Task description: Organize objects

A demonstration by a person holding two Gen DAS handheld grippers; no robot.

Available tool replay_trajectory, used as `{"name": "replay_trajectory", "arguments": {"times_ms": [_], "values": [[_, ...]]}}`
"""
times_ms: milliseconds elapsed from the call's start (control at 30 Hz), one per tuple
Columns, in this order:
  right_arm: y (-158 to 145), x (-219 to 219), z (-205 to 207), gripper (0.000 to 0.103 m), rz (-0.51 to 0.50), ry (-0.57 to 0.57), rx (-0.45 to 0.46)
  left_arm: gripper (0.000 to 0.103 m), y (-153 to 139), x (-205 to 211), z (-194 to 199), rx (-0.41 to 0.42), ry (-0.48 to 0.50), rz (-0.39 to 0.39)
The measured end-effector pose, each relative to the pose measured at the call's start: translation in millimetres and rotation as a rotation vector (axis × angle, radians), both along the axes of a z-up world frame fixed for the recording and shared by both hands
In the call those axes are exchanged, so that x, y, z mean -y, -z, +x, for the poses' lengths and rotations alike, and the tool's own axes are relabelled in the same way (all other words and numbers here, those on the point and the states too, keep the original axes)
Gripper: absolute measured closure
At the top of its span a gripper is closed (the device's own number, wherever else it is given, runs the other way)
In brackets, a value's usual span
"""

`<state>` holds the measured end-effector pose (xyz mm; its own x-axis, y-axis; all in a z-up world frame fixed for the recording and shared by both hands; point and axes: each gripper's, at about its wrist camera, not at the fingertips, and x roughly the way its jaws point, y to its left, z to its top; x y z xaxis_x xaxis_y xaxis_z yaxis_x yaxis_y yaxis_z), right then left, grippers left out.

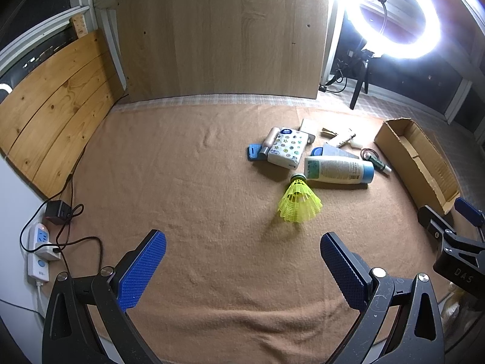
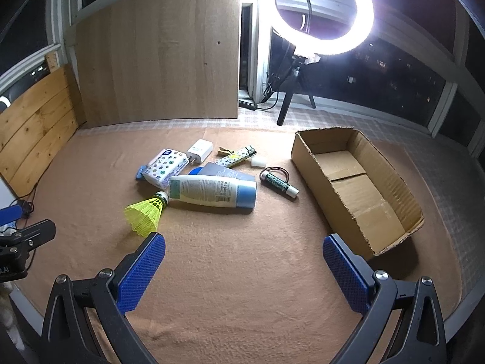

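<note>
**Inspector A:** Condition of the tools?

**Inspector B:** The left tool (image 1: 242,268) is spread wide, its blue ribbed pads far apart, nothing between them and nothing touched. The right tool (image 2: 244,268) is likewise released and empty, raised over the tan fleece-covered surface (image 2: 242,288).

**Inspector A:** Location of the items to be sorted?

**Inspector B:** Clustered mid-surface, ahead of both tools. A yellow plastic shuttlecock (image 2: 147,212) lies on its side nearest the right tool's left pad, its cork end just beside a white lotion bottle with a blue cap (image 2: 212,194), which also lies flat. Behind these: a white tissue packet printed with coloured dots (image 2: 165,166), a white plug adapter (image 2: 199,151), a wooden clothespin (image 2: 223,150), a patterned tube (image 2: 236,157), and a dark cylindrical battery pack with red wires (image 2: 279,183).

**Inspector A:** Receptacle?

**Inspector B:** An open brown cardboard box (image 2: 312,163) stands to the right of the cluster, apart from it, with no item inside.

**Inspector A:** Obstructions?

**Inspector B:** Bare cloth lies between the tools and the items. A lit ring lamp on a tripod (image 2: 324,9) stands behind the box, and a light wooden board (image 2: 157,51) stands behind the cluster.
</note>
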<state>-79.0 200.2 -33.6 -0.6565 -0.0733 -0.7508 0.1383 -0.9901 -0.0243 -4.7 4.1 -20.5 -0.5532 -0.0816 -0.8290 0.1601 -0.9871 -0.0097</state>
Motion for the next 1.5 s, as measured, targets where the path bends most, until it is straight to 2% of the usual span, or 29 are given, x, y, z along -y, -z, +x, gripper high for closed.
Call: {"name": "replay_trajectory", "arguments": {"times_ms": [200, 233, 567, 900, 1000, 1100, 1267, 1500], "values": [[3, -1, -2, 0.001, 0.001, 0.005, 0.007, 0.000, 6, -2, -3, 0.008, 0.014, 0.002], [4, -1, -3, 0.001, 0.006, 0.008, 0.007, 0.000, 7, -2, -4, 0.010, -0.075, 0.006], [19, -3, -12, 0.001, 0.007, 0.008, 0.053, 0.000, 31, -3, -19, 0.051, -0.056, 0.006], [38, -1, -31, 0.002, -0.072, -0.015, 0.114, 0.000, 61, -1, -43, 0.091, -0.041, -0.006], [38, -3, -39, 0.009, -0.083, -0.024, 0.109, 0.000, 68, -1, -49, 0.105, -0.028, 0.024], [36, -3, -54, 0.016, -0.091, -0.046, 0.106, 0.000, 69, -5, -55, 0.094, -0.019, 0.022], [41, 0, -94, 0.035, -0.092, -0.082, 0.126, 0.004, 69, -9, -63, 0.075, -0.010, 0.018], [59, 14, -144, 0.045, -0.081, -0.137, 0.172, 0.012, 67, -9, -71, 0.058, -0.025, 0.022]]}}
